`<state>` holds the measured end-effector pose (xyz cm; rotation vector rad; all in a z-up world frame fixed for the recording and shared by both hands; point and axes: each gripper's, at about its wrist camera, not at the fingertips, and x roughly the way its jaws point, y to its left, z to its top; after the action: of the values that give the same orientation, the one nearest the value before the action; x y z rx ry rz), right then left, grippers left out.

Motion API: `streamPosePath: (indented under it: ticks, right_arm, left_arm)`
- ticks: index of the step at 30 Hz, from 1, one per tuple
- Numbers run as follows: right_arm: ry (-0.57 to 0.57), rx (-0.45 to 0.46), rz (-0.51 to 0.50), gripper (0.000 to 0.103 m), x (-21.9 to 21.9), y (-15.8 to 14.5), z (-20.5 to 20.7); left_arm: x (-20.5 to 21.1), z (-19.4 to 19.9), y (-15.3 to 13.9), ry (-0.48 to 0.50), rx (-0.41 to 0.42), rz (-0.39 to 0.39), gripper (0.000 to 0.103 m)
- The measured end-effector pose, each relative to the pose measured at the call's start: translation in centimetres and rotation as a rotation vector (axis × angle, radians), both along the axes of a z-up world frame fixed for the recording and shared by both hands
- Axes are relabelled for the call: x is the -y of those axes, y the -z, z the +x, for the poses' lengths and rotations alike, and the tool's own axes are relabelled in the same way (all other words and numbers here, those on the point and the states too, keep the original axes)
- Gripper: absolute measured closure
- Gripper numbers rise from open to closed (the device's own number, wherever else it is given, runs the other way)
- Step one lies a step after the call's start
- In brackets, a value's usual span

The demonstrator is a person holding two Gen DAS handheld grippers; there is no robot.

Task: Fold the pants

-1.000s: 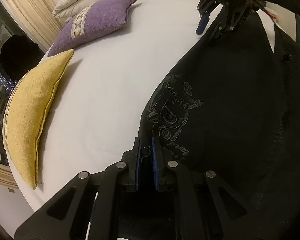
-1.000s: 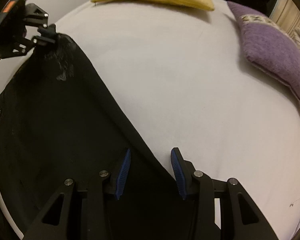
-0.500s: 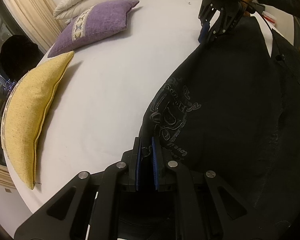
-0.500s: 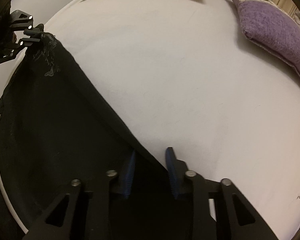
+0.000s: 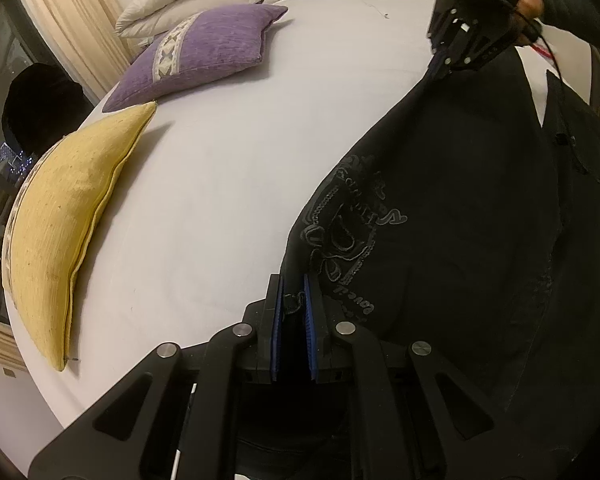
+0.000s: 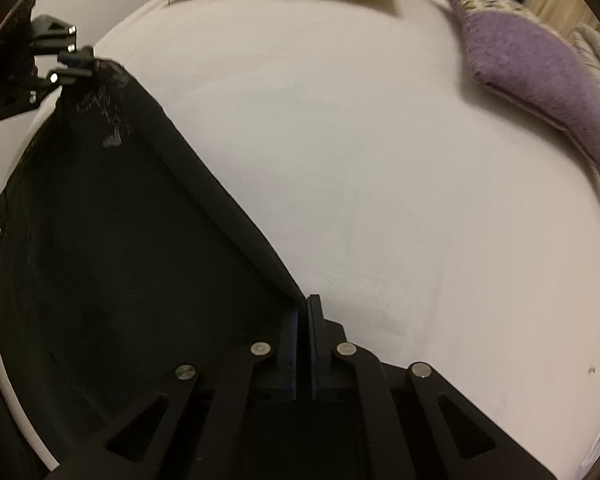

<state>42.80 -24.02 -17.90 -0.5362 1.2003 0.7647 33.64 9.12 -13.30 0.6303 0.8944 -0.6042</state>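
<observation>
A: Where are the pants (image 5: 480, 216)?
B: Right half of the left wrist view, on the bed (image 5: 228, 168). Left claw (image 5: 293, 312) clenched on one corner; right claw (image 6: 303, 332), just closing, pinches another.
A: Advice?
B: Lift both evenly, keeping the edge taut.

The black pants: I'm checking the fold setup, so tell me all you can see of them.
The black pants are dark, matte fabric with a pale outline print near one corner. They lie spread on the white bed, one straight edge running diagonally. The left gripper pinches the printed corner; the right gripper, its jaws just closed, clamps the edge's other end.
</observation>
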Motion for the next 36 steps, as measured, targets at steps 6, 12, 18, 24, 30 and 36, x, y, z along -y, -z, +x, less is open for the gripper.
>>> streamPosePath:
  ticks: [6,12,18,24,30,36]
  right_arm:
    - [0.099,-0.013,0.089,0.099,0.6,-2.1,-1.9]
    - [0.134,-0.028,0.189,0.099,-1.7,-2.4,-7.0]
    - [0.188,-0.027,0.193,0.099,-1.3,-1.6,-9.8]
    - [0.17,0.008,0.172,0.099,-0.7,-2.9,-15.1]
    - [0.153,0.053,0.138,0.099,-0.7,-3.3,-20.4]
    - [0.112,0.066,0.096,0.099,-1.3,-2.4,-26.2]
  left_arm:
    - [-0.2,-1.0,-0.5,-0.011,0.009,-0.03,0.094]
    - [-0.6,-3.4,-1.5,-0.016,0.011,-0.075,0.094]
    - [-0.7,-8.1,-2.6,0.003,0.014,-0.098,0.094]
    - [-0.7,-14.6,-1.8,0.053,-0.016,-0.086,0.094]
    - [-1.7,-20.0,-1.3,0.08,-0.045,-0.103,0.094]
    - [-2.9,-24.2,-0.7,0.081,-0.061,-0.088,0.094]
